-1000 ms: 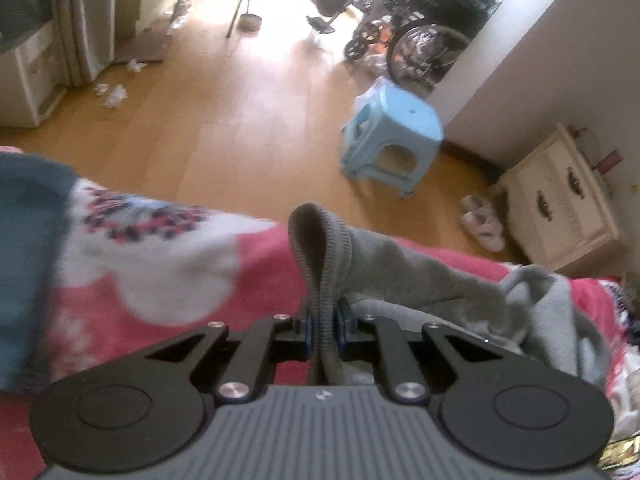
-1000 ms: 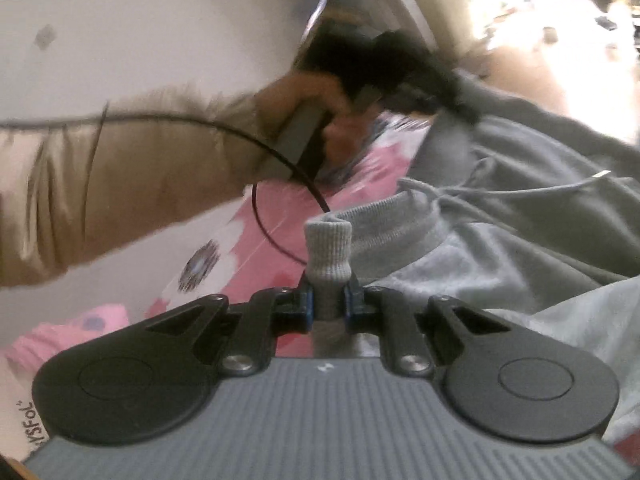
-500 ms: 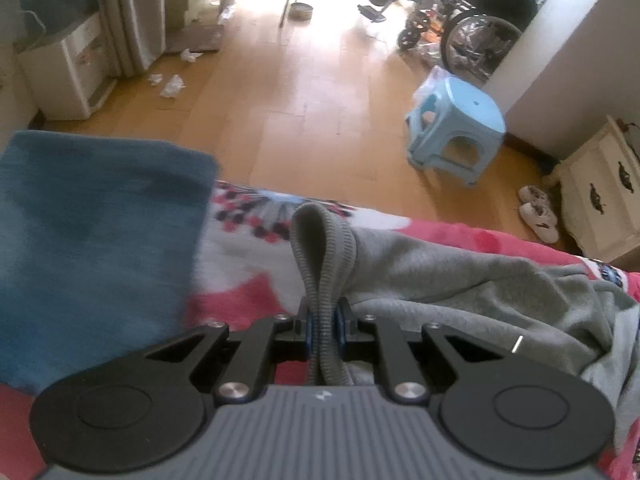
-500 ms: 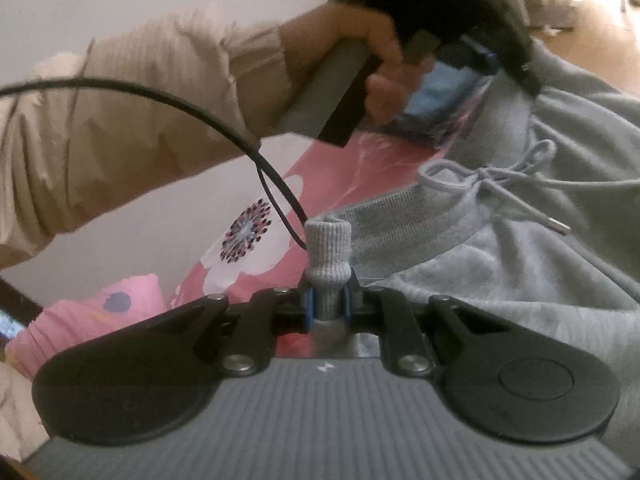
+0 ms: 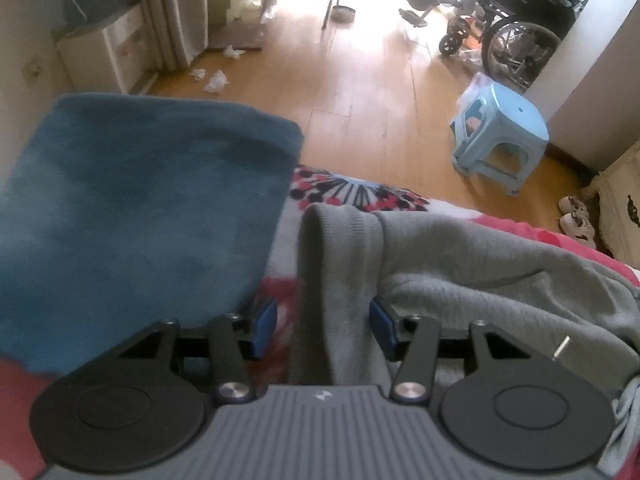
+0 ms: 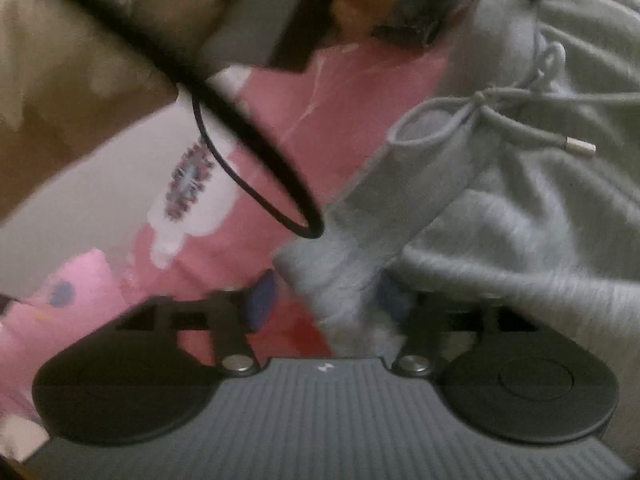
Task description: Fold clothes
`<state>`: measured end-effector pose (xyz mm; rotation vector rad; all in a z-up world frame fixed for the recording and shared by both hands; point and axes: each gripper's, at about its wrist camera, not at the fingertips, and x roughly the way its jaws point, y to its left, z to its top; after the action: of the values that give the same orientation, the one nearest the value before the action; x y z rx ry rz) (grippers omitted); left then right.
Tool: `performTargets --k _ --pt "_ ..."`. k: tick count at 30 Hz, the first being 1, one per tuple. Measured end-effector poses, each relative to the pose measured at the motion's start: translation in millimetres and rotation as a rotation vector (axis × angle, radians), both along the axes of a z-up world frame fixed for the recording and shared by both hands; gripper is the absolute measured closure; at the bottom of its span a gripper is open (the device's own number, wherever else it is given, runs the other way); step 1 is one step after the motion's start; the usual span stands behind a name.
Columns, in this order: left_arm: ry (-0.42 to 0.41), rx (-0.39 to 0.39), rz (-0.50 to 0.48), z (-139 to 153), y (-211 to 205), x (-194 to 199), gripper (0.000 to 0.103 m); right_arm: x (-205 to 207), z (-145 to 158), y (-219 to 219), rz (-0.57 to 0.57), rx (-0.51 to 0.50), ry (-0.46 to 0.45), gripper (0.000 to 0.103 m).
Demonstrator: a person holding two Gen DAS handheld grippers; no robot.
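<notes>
A grey sweat garment (image 5: 460, 264) with a ribbed waistband lies on the pink flowered bedspread (image 5: 352, 196). My left gripper (image 5: 323, 326) hangs over the band's edge, its jaws opening, and the blue pads stand clear on either side of the ribbed fabric. In the right wrist view the same garment (image 6: 500, 220) shows its tied drawstring (image 6: 504, 114) with a metal tip. My right gripper (image 6: 326, 300) is also opening around the band's folded corner, which lies loose between the jaws. The picture there is blurred.
A folded blue towel (image 5: 132, 216) lies left of the garment. Beyond the bed's edge are a wooden floor, a light blue stool (image 5: 500, 136), a wheelchair (image 5: 508, 36) and shoes (image 5: 576, 220). A tan sleeve (image 6: 80, 64), a hand and a black cable (image 6: 248, 152) cross the right wrist view.
Both grippers were shut on the grey waistband; now both have parted and the fabric lies loose between them. Both views have tipped down closer to the bed.
</notes>
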<state>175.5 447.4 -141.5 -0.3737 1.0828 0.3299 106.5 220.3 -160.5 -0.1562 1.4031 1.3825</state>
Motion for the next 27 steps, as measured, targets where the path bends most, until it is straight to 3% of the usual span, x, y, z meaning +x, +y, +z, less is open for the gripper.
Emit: performTargets --k 4,7,12,17,20,23,27 --pt "-0.058 0.042 -0.012 25.6 -8.1 -30.8 0.040 22.7 13.1 -20.6 -0.105 0.025 0.060 0.037" --pt "-0.082 0.089 -0.026 40.3 -17.9 -53.2 0.037 49.8 17.3 -51.5 -0.247 0.036 0.162 0.037" --pt "-0.043 0.105 -0.106 36.6 -50.1 -76.8 0.038 103.5 27.0 -129.9 -0.532 0.072 0.290 0.037" --pt "0.082 0.147 -0.149 -0.9 -87.5 -89.4 0.039 119.4 38.5 -228.3 -0.792 0.125 0.298 0.040" --pt "0.167 0.141 -0.081 -23.8 -89.0 -92.8 0.036 118.8 46.0 -296.7 -0.947 0.172 0.289 0.042" --pt "0.156 0.090 -0.028 -15.7 -81.7 -95.8 0.038 101.8 49.5 -364.9 -1.091 0.145 0.239 0.042" --pt "0.142 0.171 -0.046 11.3 -84.5 -89.0 0.038 91.9 54.0 -443.3 -1.247 0.095 0.146 0.042"
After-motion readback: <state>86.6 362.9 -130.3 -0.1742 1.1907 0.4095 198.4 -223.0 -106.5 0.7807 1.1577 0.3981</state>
